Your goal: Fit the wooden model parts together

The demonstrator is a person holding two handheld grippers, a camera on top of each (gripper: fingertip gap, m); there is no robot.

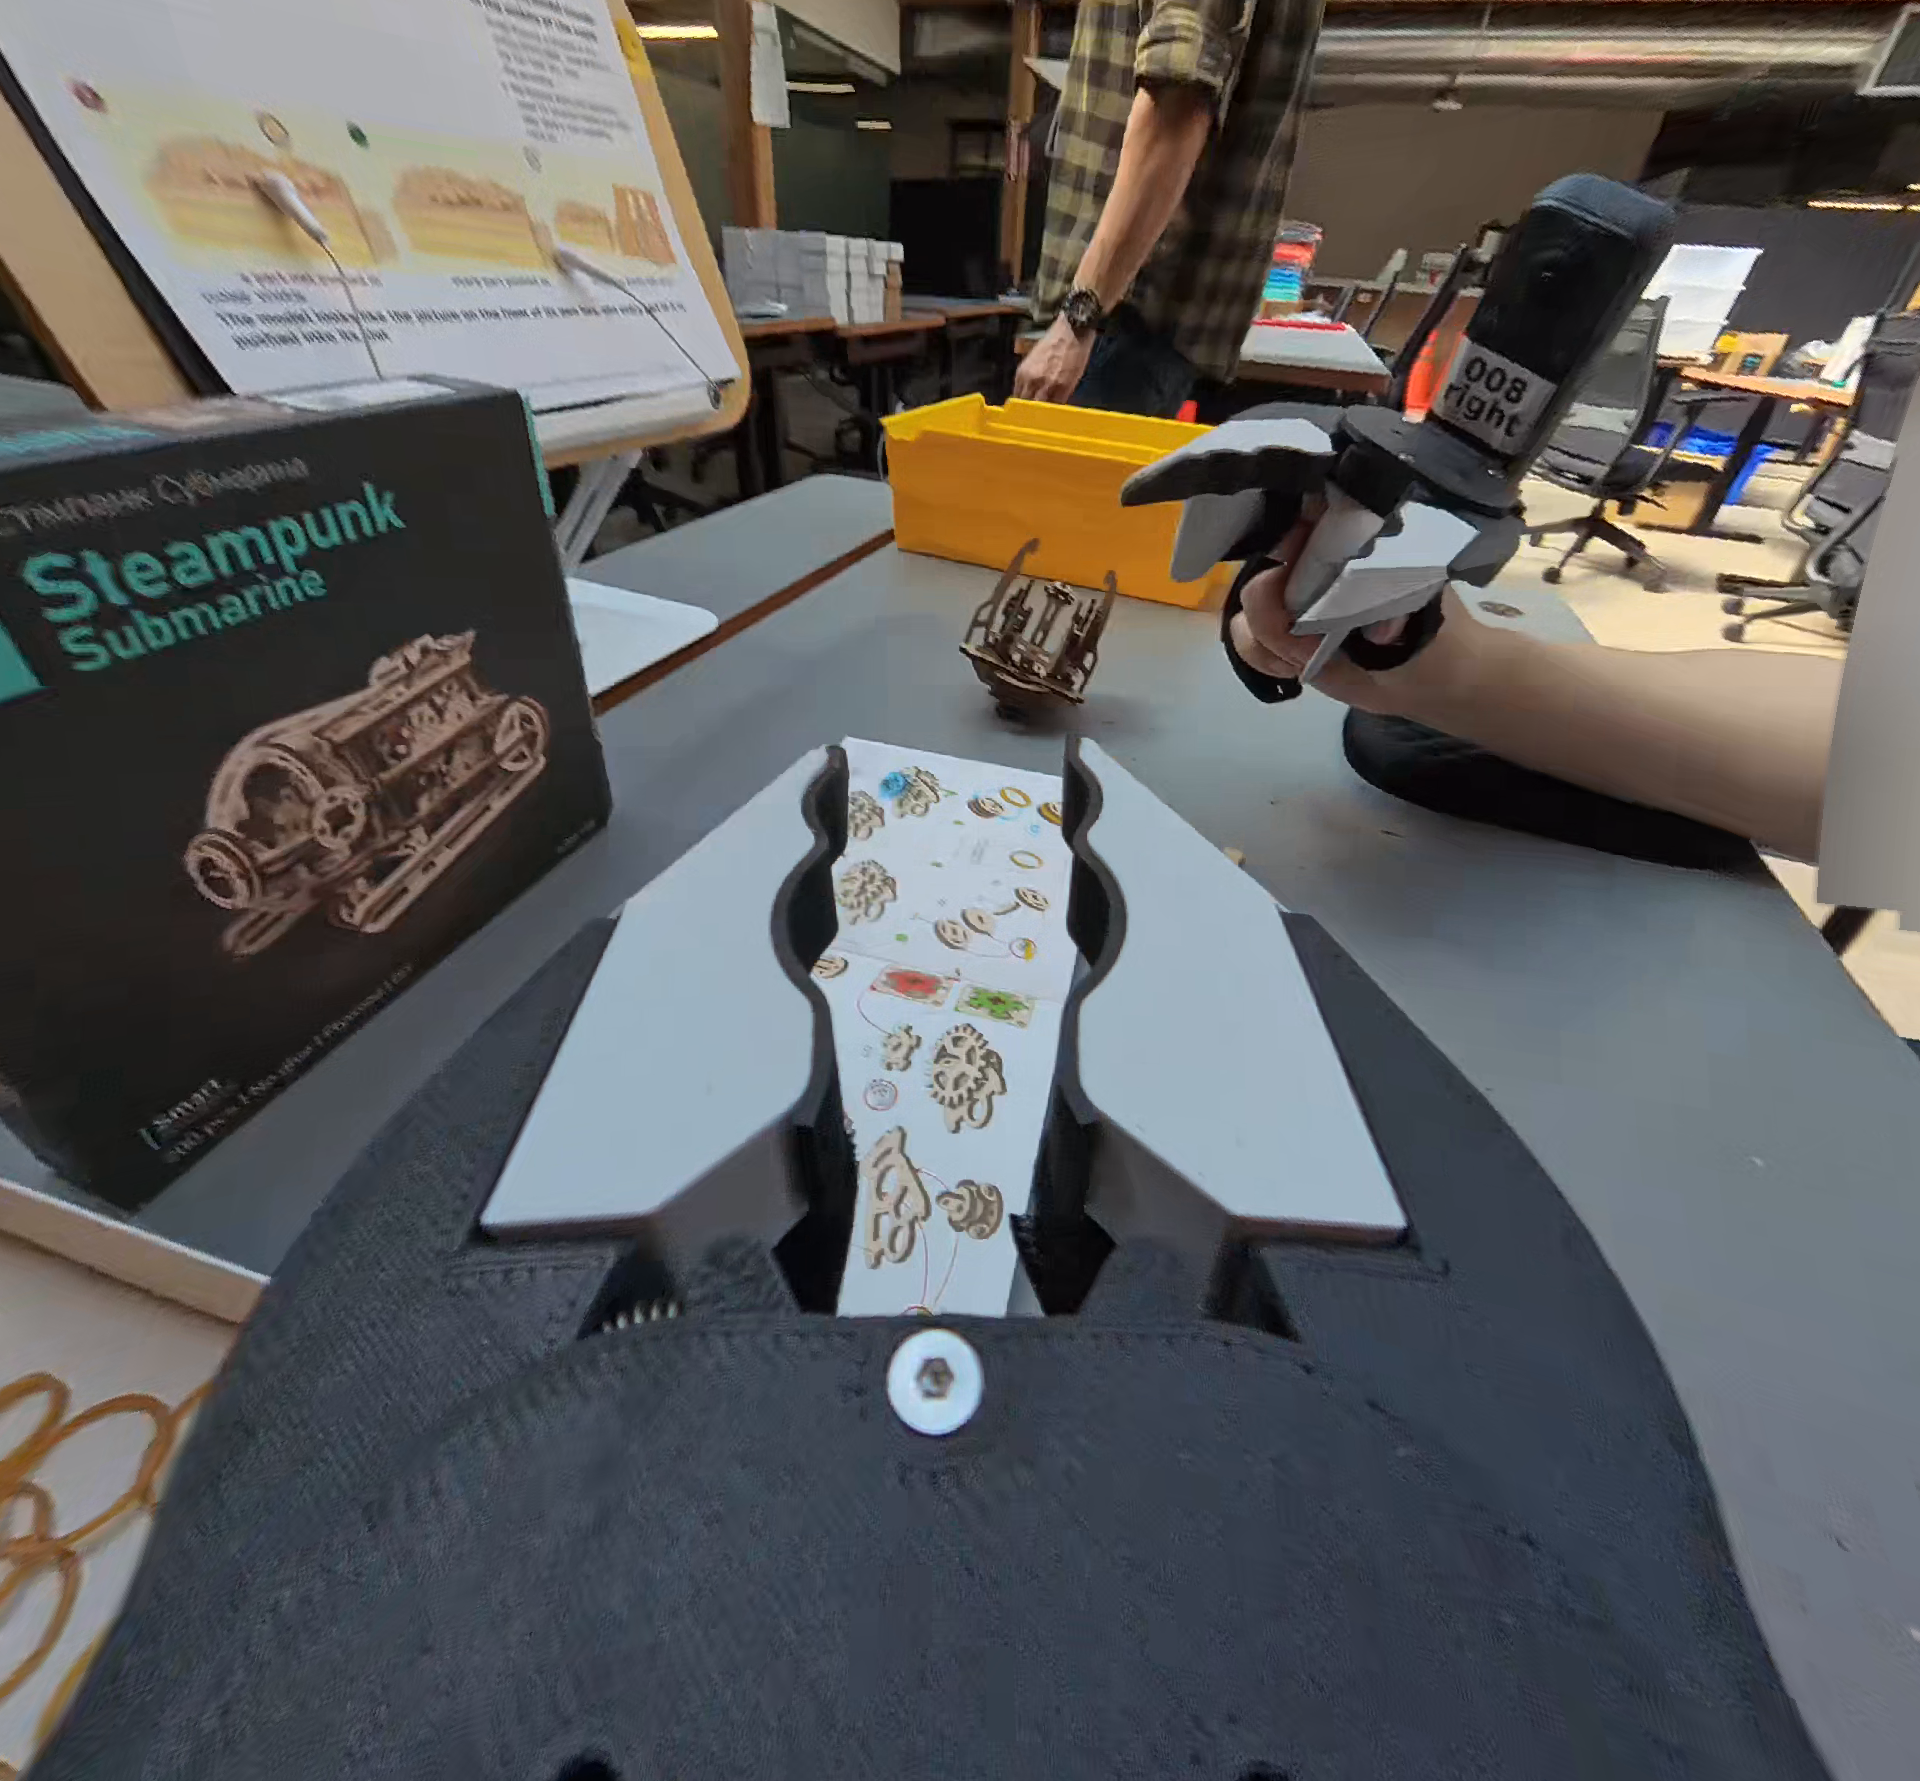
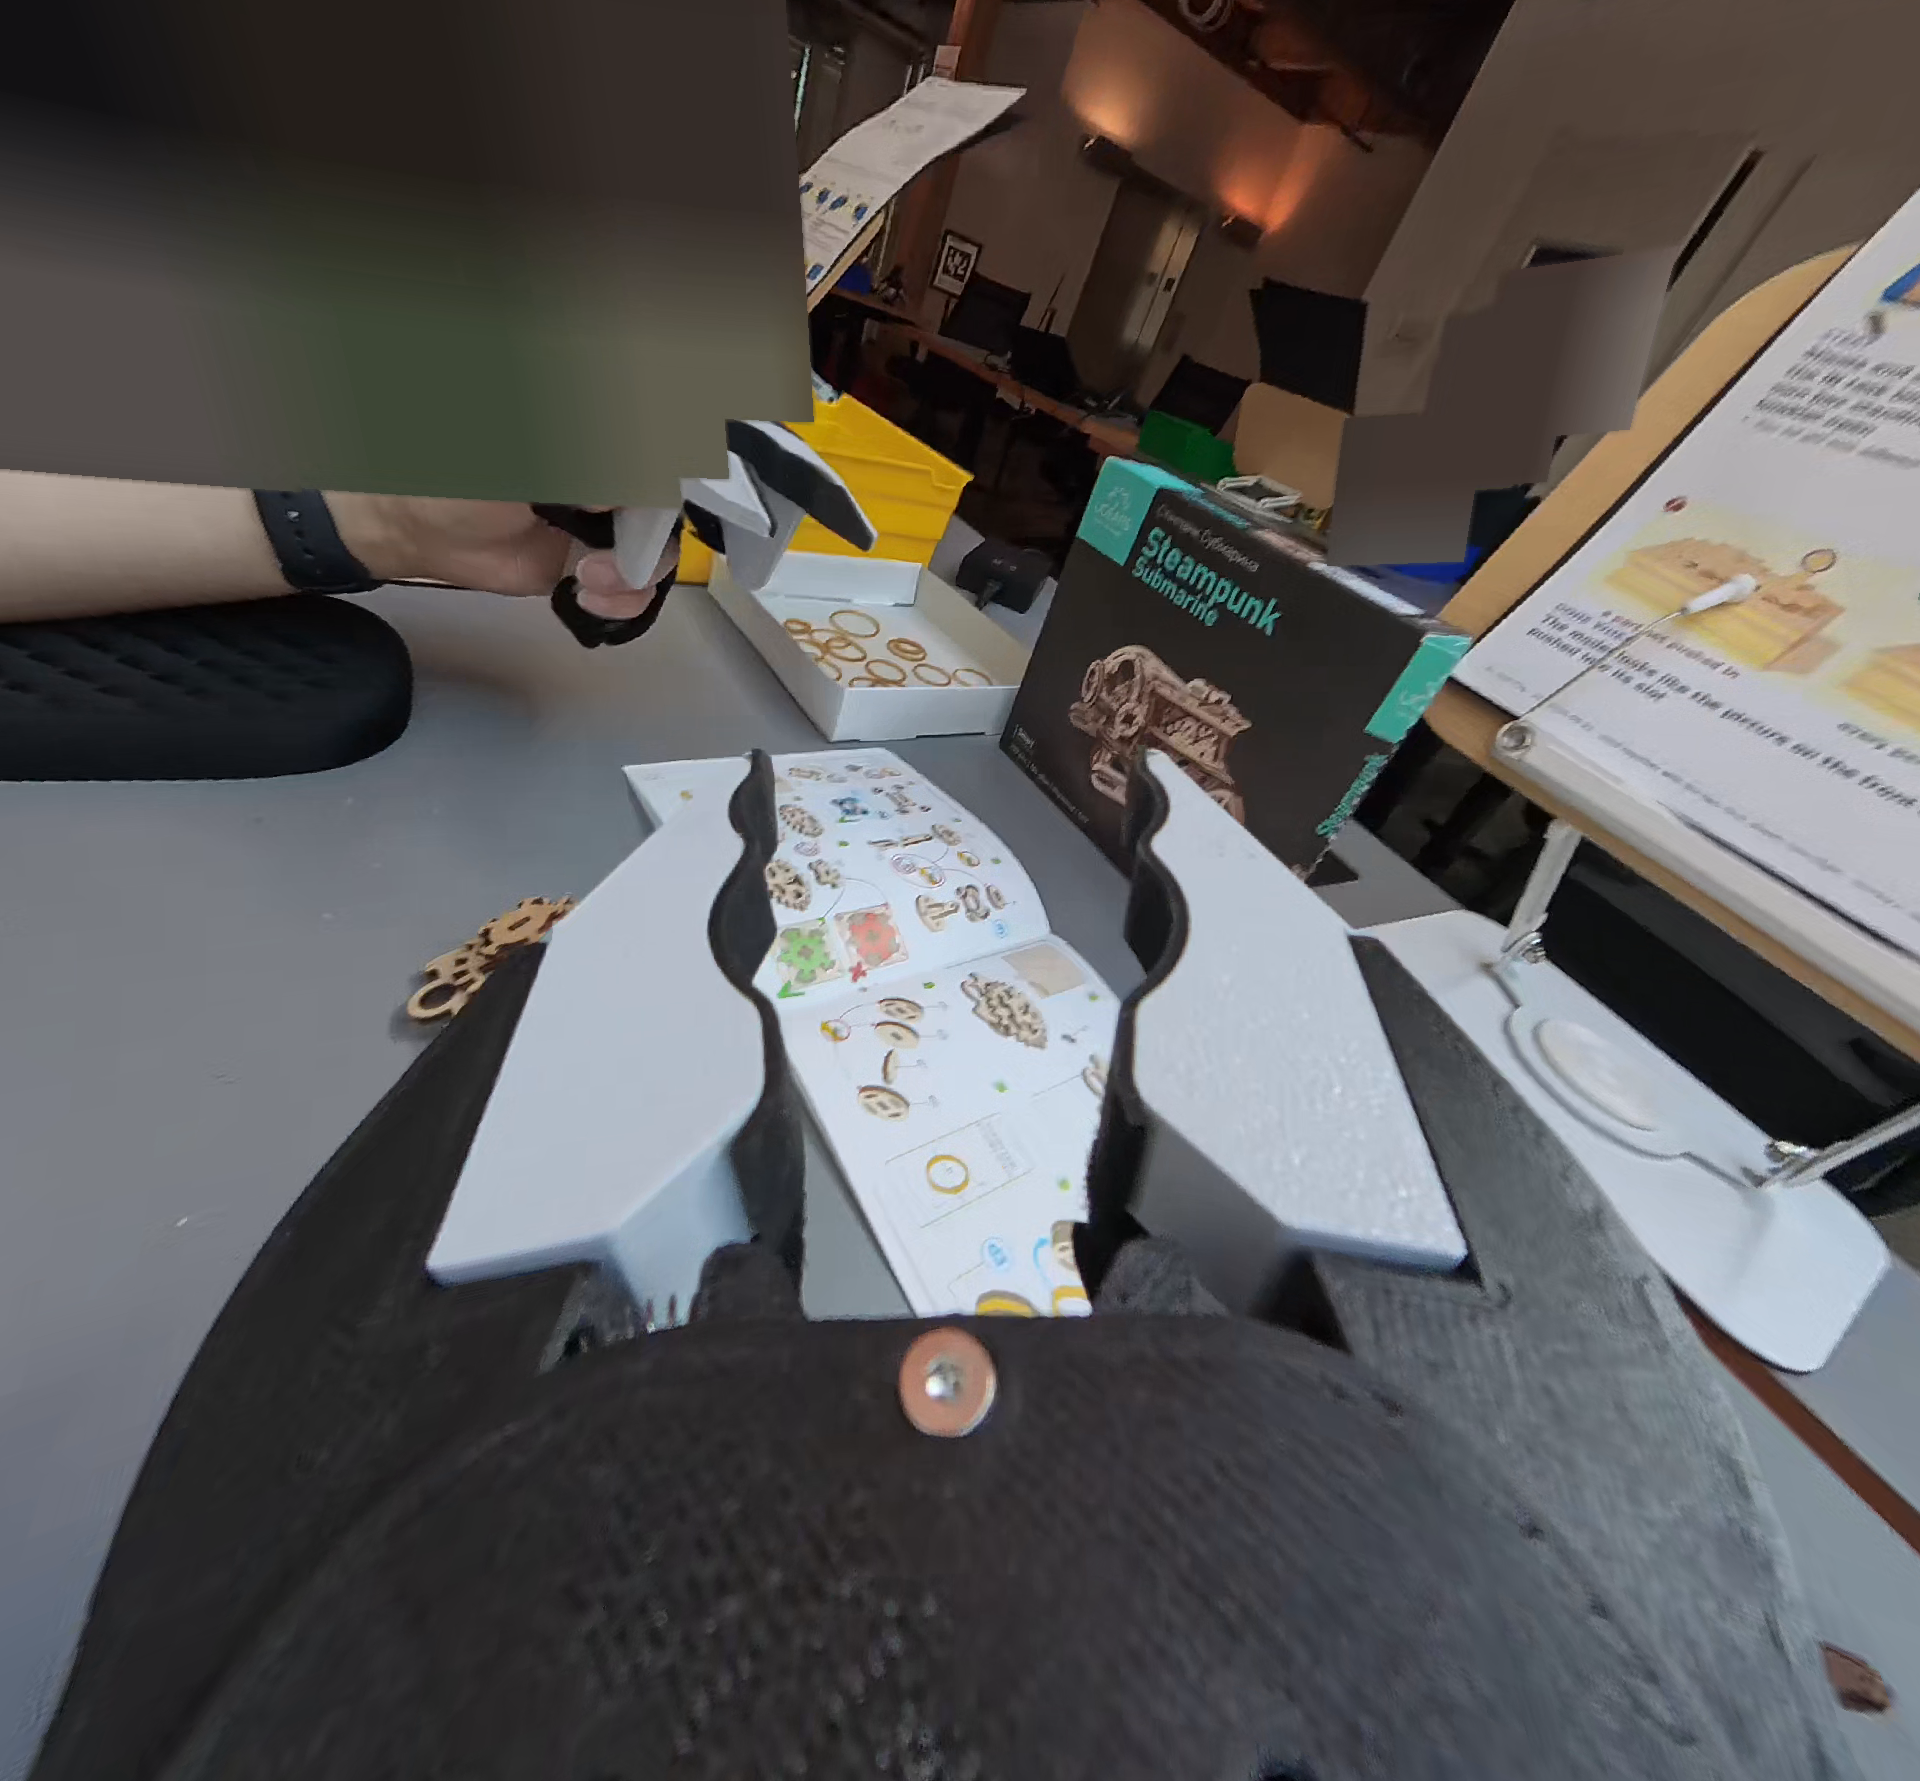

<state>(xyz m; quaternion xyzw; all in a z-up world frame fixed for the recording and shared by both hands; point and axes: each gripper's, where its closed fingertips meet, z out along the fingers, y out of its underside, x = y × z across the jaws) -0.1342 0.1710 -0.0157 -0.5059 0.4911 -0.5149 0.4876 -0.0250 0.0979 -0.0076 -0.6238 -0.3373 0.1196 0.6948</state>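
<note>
A small dark wooden model assembly [image 1: 1034, 635] stands on the grey table [image 1: 1455, 1056], beyond my left gripper [image 1: 951, 775]. That gripper is open and empty and hovers over a printed instruction sheet [image 1: 956, 1004] showing gear parts. My right gripper [image 2: 956, 786] is open and empty above the same sheet [image 2: 914, 952]. A flat pale wooden gear piece [image 2: 488, 952] lies on the table just left of its left finger. Each gripper also shows in the other's view, held above the table: the right one [image 1: 1216, 578] and the left one [image 2: 810, 557].
A black model kit box [image 1: 281, 744] stands at the left, with a book stand holding an instruction page [image 1: 343, 121] behind it. A white tray of rubber bands [image 2: 873, 661], a yellow bin [image 1: 1039, 484] and a black arm pad [image 2: 156, 682] are on the table. A person [image 1: 1164, 121] stands behind.
</note>
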